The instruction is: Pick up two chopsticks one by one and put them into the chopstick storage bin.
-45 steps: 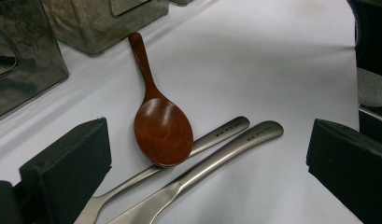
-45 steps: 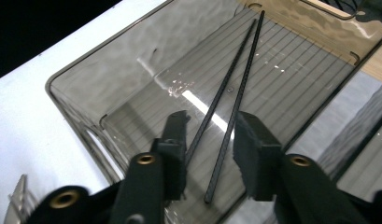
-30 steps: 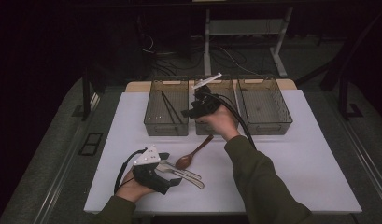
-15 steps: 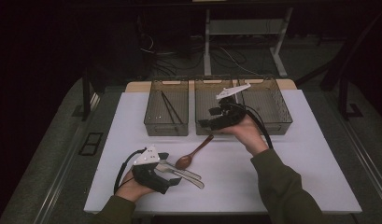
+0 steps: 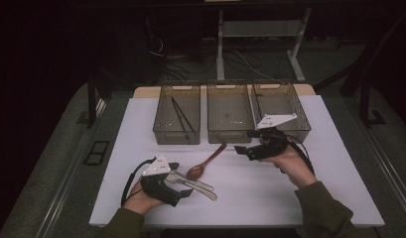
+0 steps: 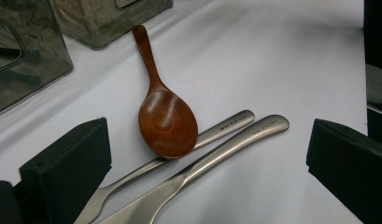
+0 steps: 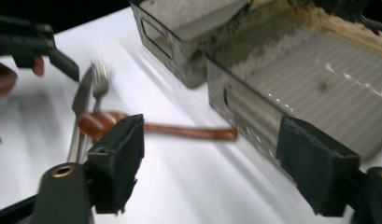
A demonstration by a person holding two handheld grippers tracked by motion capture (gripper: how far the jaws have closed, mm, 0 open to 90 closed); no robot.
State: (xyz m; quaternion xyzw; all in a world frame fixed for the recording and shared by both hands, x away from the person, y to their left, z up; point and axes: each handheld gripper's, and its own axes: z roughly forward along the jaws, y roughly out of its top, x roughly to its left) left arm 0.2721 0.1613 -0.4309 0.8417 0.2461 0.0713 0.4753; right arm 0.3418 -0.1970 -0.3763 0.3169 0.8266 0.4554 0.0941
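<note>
My left tool (image 5: pixel 183 191) rests on the table (image 5: pixel 339 193) as before, its jaws spread around the handles of the fork (image 6: pixel 226 126) and knife (image 6: pixel 254 133), not pressing them. The wooden spoon (image 5: pixel 206 162) lies with its bowl on the fork handle. My right tool (image 5: pixel 243 148) has come away from the middle bin (image 5: pixel 229 134) and now hangs low near the spoon's handle tip; its jaws have just been opening and hold nothing. I think the spoon is next to pick up.

A wooden spoon (image 6: pixel 166 119) rests its bowl on two steel handles (image 6: pixel 235 140).
</note>
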